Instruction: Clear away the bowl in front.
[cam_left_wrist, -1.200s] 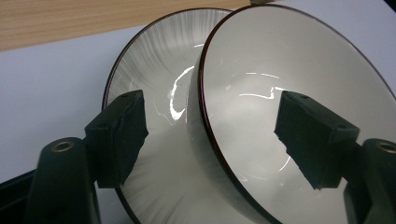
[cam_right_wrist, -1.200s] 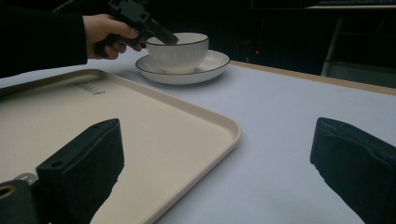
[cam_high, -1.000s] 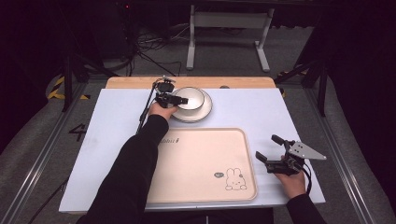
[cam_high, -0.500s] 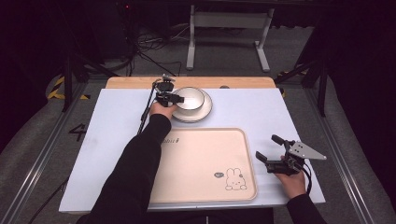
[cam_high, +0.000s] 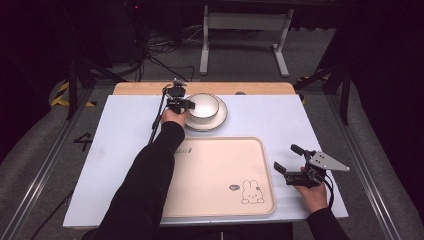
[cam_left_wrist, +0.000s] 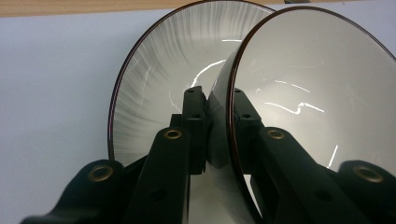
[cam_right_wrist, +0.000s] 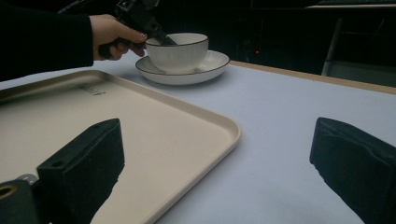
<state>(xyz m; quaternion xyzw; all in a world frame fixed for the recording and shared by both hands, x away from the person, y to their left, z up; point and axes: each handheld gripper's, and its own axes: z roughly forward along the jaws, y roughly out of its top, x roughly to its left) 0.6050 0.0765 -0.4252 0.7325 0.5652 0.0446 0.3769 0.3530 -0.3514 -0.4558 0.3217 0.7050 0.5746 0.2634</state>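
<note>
A white bowl (cam_high: 204, 105) with a dark rim stands on a white ribbed plate (cam_high: 216, 120) at the far middle of the white table. My left gripper (cam_high: 186, 104) is shut on the bowl's left rim. In the left gripper view one jaw sits inside the bowl (cam_left_wrist: 308, 93) and the other outside, over the plate (cam_left_wrist: 159, 84). My right gripper (cam_high: 286, 158) rests open on the table, right of the beige tray (cam_high: 220, 170), with nothing between its jaws. The right gripper view shows the bowl (cam_right_wrist: 180, 49), the plate (cam_right_wrist: 208, 65) and the left gripper (cam_right_wrist: 159, 35) far off.
The beige tray (cam_right_wrist: 140, 116) with a rabbit drawing (cam_high: 251, 191) lies at the near middle, bare. A wooden strip (cam_high: 250, 88) runs along the table's far edge. Beyond it stand a metal frame (cam_high: 245, 30) and cables on the dark floor.
</note>
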